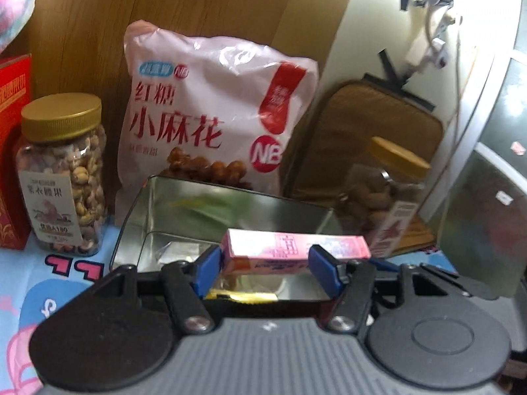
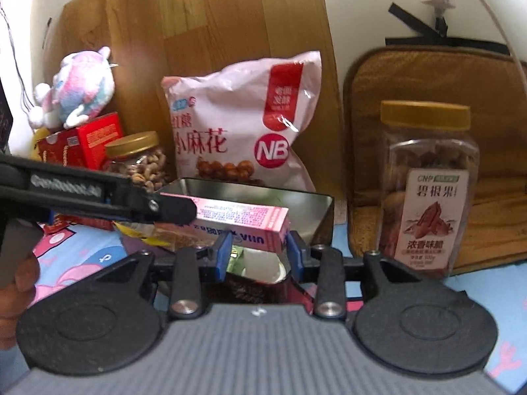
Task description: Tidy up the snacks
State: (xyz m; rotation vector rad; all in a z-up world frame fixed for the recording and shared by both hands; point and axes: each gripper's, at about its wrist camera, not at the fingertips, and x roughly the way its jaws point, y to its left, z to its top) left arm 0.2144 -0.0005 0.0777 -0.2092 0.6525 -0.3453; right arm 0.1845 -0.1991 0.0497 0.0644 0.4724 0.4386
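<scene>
A long pink snack box (image 1: 296, 247) is held crosswise between the blue pads of my left gripper (image 1: 265, 268), just above an open metal tin (image 1: 230, 204) with a few wrapped snacks inside. In the right wrist view the same pink box (image 2: 240, 220) hangs over the tin (image 2: 313, 207), with the left gripper's black arm reaching in from the left. My right gripper (image 2: 258, 256) is at the box's right end, its blue pads on either side of that end; whether they press on it is unclear.
A pink bag of fried twists (image 1: 210, 115) leans on a wooden board behind the tin. A nut jar with gold lid (image 1: 62, 174) and a red carton (image 1: 13, 151) stand left. A pecan jar (image 2: 428, 187) and brown cushion (image 2: 428, 98) stand right. A plush toy (image 2: 79, 85) sits atop the carton.
</scene>
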